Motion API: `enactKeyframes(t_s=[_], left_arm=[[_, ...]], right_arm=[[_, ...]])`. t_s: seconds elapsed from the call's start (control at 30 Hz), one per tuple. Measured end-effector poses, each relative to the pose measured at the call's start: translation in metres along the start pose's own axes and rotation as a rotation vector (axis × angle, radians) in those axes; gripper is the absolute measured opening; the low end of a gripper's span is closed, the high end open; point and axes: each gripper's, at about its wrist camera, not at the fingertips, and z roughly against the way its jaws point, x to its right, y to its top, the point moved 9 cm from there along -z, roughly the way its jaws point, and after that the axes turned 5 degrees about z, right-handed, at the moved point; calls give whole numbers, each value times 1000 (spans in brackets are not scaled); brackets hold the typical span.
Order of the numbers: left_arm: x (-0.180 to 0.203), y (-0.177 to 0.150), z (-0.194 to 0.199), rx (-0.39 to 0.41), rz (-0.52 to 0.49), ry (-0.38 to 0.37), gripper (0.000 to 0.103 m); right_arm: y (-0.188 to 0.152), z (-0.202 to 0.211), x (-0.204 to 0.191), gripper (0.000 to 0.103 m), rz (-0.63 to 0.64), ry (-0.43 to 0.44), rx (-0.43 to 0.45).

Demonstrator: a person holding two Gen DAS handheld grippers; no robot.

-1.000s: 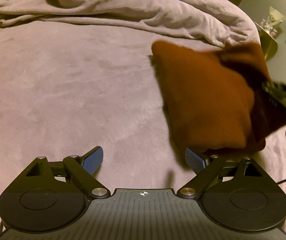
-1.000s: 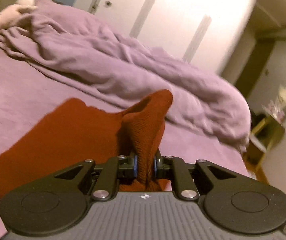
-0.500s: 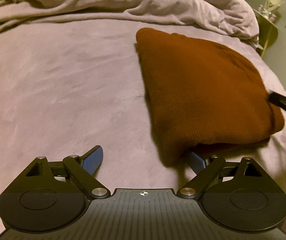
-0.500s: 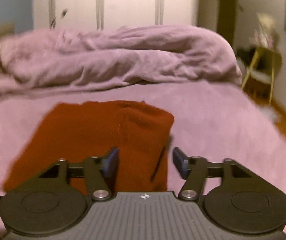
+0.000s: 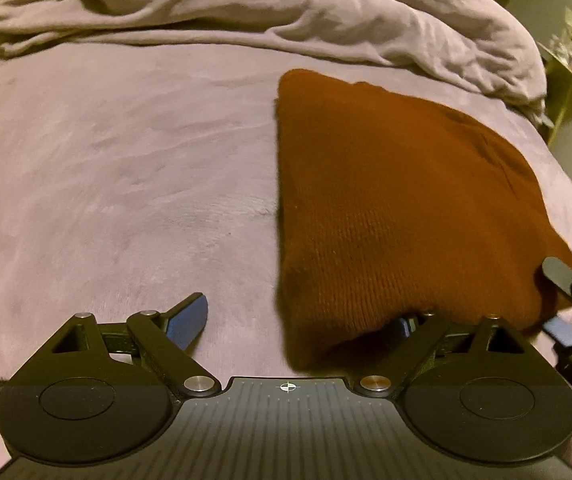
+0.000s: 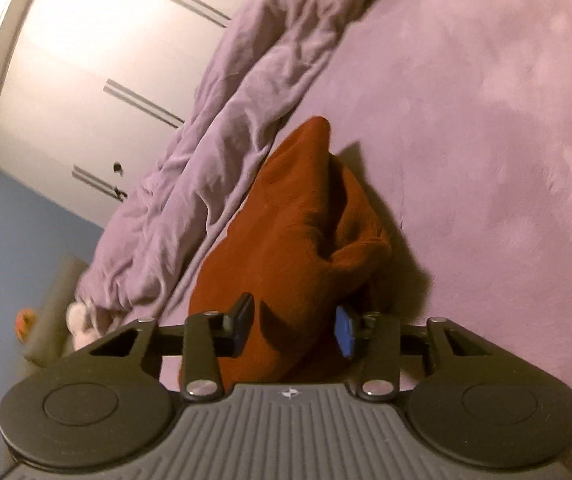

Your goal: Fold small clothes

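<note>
A rust-brown knitted garment (image 5: 386, 200) lies folded on the purple bed cover (image 5: 126, 180). My left gripper (image 5: 298, 320) stands wide open at its near left corner. Its left finger (image 5: 190, 320) rests over bare cover, and its right finger is hidden under the garment's near hem. My right gripper (image 6: 292, 324), rolled on its side, straddles the garment's (image 6: 286, 240) right-hand edge. Its jaws are closing with the layered cloth between them, and the pads do not pinch it. In the left wrist view the right gripper (image 5: 558, 300) shows at the far right edge.
A crumpled lilac duvet (image 5: 286, 12) is heaped along the far side of the bed. A small gold side table (image 5: 566, 80) stands past the bed's right corner. White wardrobe doors (image 6: 106, 60) stand behind the duvet.
The right gripper carried a flap of the garment over, let it go, rolled onto its side and came back around the right edge. The garment now lies flat, and its hem covers the left gripper's right finger.
</note>
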Motion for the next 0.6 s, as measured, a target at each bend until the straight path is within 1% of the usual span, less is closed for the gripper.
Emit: enactKeyframes(t_s=[0.07, 0.1, 0.23, 0.37, 0.5, 0.57, 0.6], left_arm=[[-2, 0, 0, 1, 14, 2, 92], [-3, 1, 0, -1, 21, -1, 92], [-8, 2, 1, -7, 66, -15, 92], [-10, 2, 3, -11, 78, -24, 92], [-14, 4, 5, -17, 109, -43, 92], [-15, 6, 6, -20, 127, -57, 92], [-17, 7, 7, -19, 133, -62, 91]], right_arm=[[1, -2, 2, 37, -39, 38, 5], [2, -3, 2, 37, -47, 49, 7], [0, -7, 7, 36, -77, 52, 6], [-1, -11, 4, 36, -79, 63, 10], [-2, -17, 7, 22, -71, 45, 1], [-3, -20, 5, 18, -26, 0, -9], [-3, -20, 3, 17, -14, -4, -11]])
